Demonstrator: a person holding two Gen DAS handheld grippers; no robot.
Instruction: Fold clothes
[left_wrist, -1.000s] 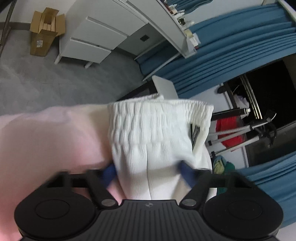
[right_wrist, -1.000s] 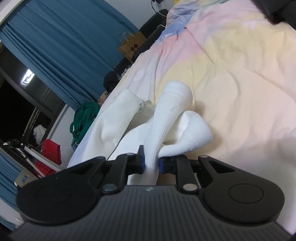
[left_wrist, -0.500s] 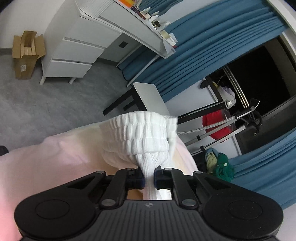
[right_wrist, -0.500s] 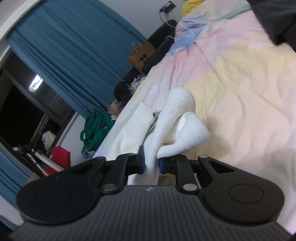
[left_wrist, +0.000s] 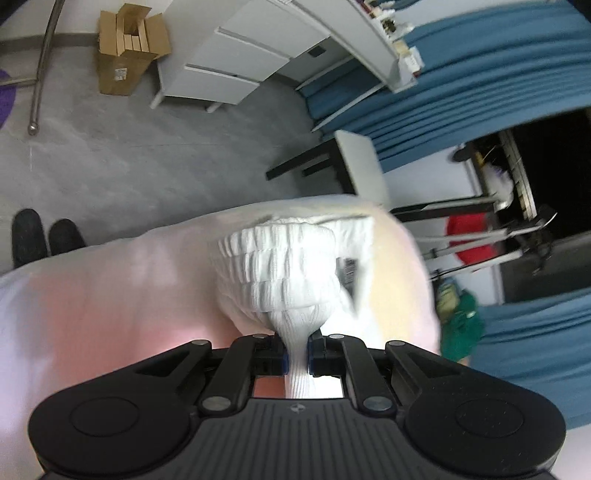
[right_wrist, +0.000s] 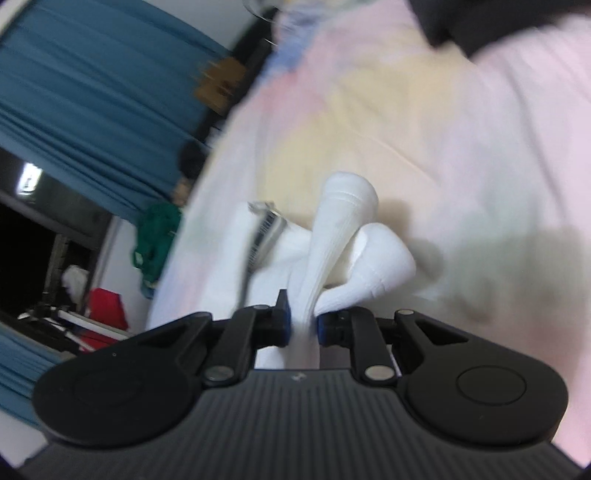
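Observation:
A pair of white ribbed socks lies on a pastel pink and yellow bedsheet (right_wrist: 461, 155). My left gripper (left_wrist: 296, 352) is shut on the socks' cuff end (left_wrist: 280, 273), which bunches up in front of the jaws near the bed's edge. My right gripper (right_wrist: 303, 326) is shut on the socks' toe end (right_wrist: 343, 225); two rounded toes stick up beyond the jaws. A small label or clip (right_wrist: 266, 229) hangs on the sock fabric to the left.
Off the bed's edge are grey floor (left_wrist: 147, 155), a white drawer unit (left_wrist: 229, 62), a cardboard box (left_wrist: 125, 55), a small white table (left_wrist: 360, 162), blue curtains (left_wrist: 480, 85) and a green garment (left_wrist: 461, 325). A dark garment (right_wrist: 480, 26) lies at the bed's far right.
My left gripper closed on the sock cuff, which bunched up from lying flat, and the view has swung. My right gripper stayed shut on the toe end and shifted, blurring the view.

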